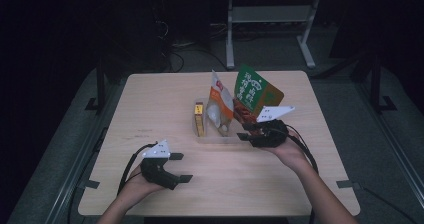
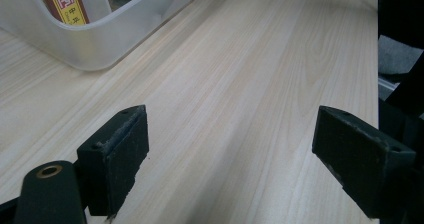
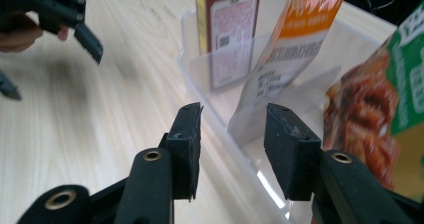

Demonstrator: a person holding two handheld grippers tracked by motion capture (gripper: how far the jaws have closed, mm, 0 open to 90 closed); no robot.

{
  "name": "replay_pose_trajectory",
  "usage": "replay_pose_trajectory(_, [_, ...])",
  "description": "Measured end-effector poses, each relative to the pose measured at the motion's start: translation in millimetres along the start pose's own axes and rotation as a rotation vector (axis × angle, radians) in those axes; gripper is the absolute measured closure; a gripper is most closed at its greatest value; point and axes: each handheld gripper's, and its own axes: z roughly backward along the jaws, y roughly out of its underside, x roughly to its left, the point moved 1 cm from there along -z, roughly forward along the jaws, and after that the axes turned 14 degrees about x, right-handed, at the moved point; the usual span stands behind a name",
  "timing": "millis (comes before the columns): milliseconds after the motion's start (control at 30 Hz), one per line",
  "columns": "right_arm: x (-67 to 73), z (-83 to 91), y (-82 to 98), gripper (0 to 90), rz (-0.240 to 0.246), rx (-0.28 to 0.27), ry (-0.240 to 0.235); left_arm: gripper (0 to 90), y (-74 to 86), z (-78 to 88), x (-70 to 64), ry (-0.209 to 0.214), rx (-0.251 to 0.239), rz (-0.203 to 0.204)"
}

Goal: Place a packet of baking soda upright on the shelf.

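A clear plastic bin (image 1: 215, 140) stands mid-table and holds three packs on end. They are a yellow and red box (image 1: 199, 118), an orange and white pouch (image 1: 220, 104) and a green pouch (image 1: 252, 96) leaning right. My right gripper (image 1: 244, 132) is at the bin's near right corner. In the right gripper view its jaws (image 3: 235, 144) stand apart on either side of the bin's wall (image 3: 192, 84), pressing on nothing, with the orange pouch (image 3: 295, 39) just beyond. My left gripper (image 1: 182, 167) rests open over bare wood at the front left, nothing between its jaws (image 2: 230, 149).
The light wooden table (image 1: 150, 104) has bare wood left of and in front of the bin (image 2: 85, 44). A white metal frame (image 1: 230, 39) stands on the dark floor behind the table. Cables trail from both grippers toward the near edge.
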Motion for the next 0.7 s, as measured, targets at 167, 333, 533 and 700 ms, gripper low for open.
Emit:
replay_pose_trajectory(167, [6.2,1.7,13.4,51.1,-0.01,0.03,-0.025,14.5,0.3,-2.0,-1.5,-0.005,0.023,-0.033])
replay_pose_trajectory(333, [12.4,3.8,26.2,48.1,-0.016,0.053,-0.038,14.5,0.1,-4.8,-3.8,-0.003,0.038,-0.046])
replay_pose_trajectory(533, [18.2,5.4,36.0,44.3,-0.013,0.081,-0.063,14.5,1.0,-7.1,-5.3,-0.003,0.068,-0.068])
replay_pose_trajectory(700, [22.2,3.1,40.8,39.7,-0.001,0.108,-0.064,14.5,2.2,-8.8,-7.3,0.003,0.101,-0.085])
